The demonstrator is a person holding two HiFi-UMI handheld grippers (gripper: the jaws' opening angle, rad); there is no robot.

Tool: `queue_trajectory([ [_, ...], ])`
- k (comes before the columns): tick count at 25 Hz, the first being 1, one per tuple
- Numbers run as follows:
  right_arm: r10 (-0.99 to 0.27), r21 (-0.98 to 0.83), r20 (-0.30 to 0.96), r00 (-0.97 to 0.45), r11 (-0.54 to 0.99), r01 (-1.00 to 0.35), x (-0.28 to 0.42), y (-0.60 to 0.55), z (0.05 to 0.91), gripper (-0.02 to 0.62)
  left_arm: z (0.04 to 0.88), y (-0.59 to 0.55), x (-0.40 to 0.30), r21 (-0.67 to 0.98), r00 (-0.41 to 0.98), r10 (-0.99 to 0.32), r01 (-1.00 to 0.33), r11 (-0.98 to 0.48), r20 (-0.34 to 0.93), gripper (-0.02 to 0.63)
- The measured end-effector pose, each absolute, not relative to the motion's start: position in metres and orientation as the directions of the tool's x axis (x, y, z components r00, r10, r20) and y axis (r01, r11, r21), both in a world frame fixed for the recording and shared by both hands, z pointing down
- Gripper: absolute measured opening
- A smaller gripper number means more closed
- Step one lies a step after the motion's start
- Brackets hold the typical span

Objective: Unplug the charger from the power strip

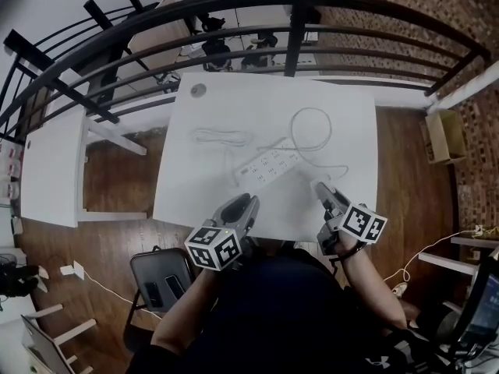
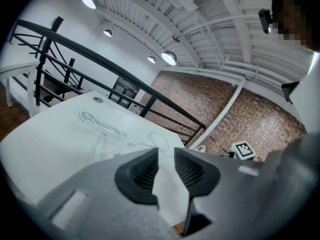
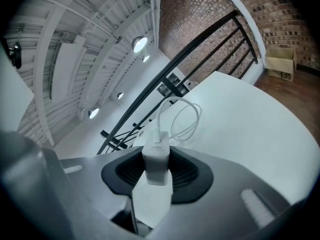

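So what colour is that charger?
White charger, best seen in the right gripper view.

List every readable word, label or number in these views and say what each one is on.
"100W": on the face of the white charger, clamped in the right tongs.
Cardboard box: dark print on its side, too blurred to read.
Marker cubes: black-and-white square patterns only, no letters.
Power strip: no print can be made out.

The white rectangular bench [image 1: 195, 197] is smooth and matt. The white plastic charger block [image 3: 156, 161] is smooth. The black ribbed fingers [image 3: 127, 174] look matt, rubber-like. The brown plank floor [image 1: 117, 170] is polished wood.
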State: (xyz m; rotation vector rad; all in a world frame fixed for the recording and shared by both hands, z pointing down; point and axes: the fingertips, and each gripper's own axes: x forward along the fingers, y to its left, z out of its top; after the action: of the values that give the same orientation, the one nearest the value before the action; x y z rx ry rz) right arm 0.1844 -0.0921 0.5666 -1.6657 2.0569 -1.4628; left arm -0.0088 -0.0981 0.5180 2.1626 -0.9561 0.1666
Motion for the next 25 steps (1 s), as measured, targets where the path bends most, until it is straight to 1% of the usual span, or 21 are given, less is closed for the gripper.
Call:
queue_trajectory([
  [5, -0.792, -0.692, 0.487, -0.368, -0.092, -0.716, 0.195, -0.078, 0.579, 0.143, 0.52, -0.091, -0.001, 0.587, 0.72, -0.566, -0.677, -0.445, 0.401, 0.1],
  [19, -0.737, -0.69, 0.563, -0.374, -0.169, -0.704, 0.203, -0.052, 0.629, 0.143, 0.527, -0.076, -0.007, 0.588, 0.705, -0.566, -0.693, -0.418, 0.428, 0.1],
  [25, -0.699, -0.642, 0.617, -0.361, -0.181, -0.745, 0.205, -0.043, 0.653, 0.144, 0.531, -0.071, -0.008, 0.59, 0.702, -0.557, -0.696, -0.409, 0.443, 0.1],
])
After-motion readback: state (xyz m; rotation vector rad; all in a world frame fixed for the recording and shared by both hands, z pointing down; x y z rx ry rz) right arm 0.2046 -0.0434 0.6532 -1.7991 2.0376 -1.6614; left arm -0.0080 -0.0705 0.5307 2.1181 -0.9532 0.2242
